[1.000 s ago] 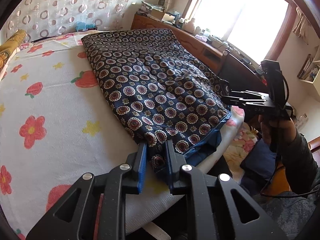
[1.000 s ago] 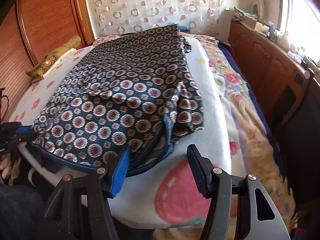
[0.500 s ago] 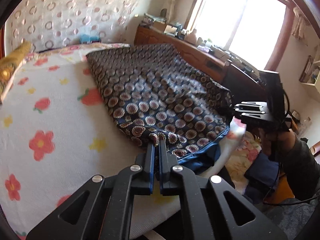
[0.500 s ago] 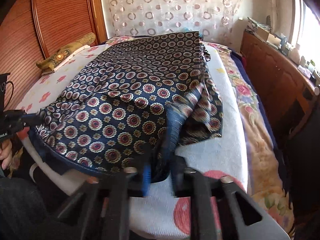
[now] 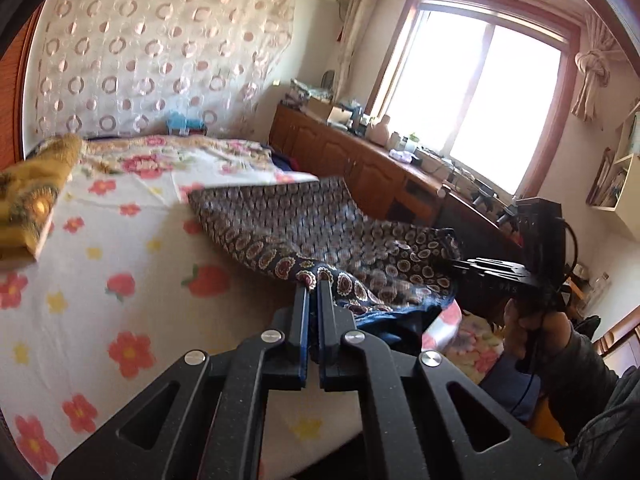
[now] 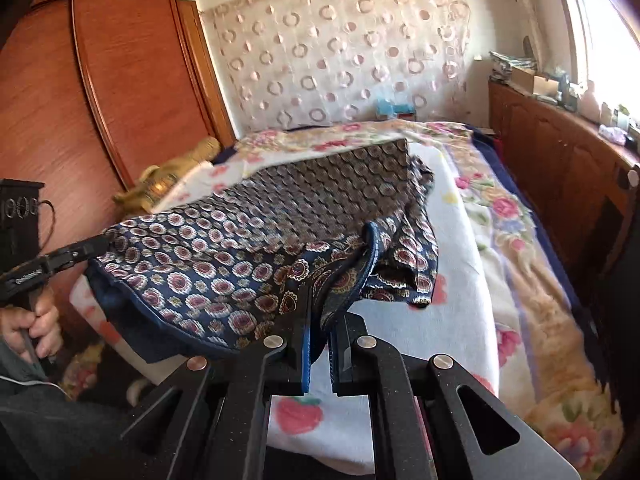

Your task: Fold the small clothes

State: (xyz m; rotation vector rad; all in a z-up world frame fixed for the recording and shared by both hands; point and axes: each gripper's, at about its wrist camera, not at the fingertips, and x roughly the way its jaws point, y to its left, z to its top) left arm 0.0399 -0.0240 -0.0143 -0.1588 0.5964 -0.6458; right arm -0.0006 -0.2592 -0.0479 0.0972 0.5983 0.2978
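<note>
A dark blue garment with round medallion print (image 5: 320, 232) lies on the bed, its near edge raised off the sheet. My left gripper (image 5: 313, 286) is shut on the garment's near left corner. My right gripper (image 6: 320, 300) is shut on the near right corner with its blue hem (image 6: 370, 256). The garment also shows in the right wrist view (image 6: 248, 248), stretched and lifted between both grippers. The left gripper appears in that view at the far left (image 6: 98, 244); the right one appears in the left wrist view (image 5: 452, 266).
The bed has a white sheet with flowers and strawberries (image 5: 100, 280). A yellow folded cloth (image 5: 28, 200) lies at its left. A wooden cabinet (image 5: 360, 160) runs under the window; a wooden wardrobe (image 6: 120, 80) stands left of the bed. A floral blanket (image 6: 520, 260) covers the bed's right side.
Both grippers closed on the garment's near corners and rose, lifting the near edge off the bed and carrying it toward the far end.
</note>
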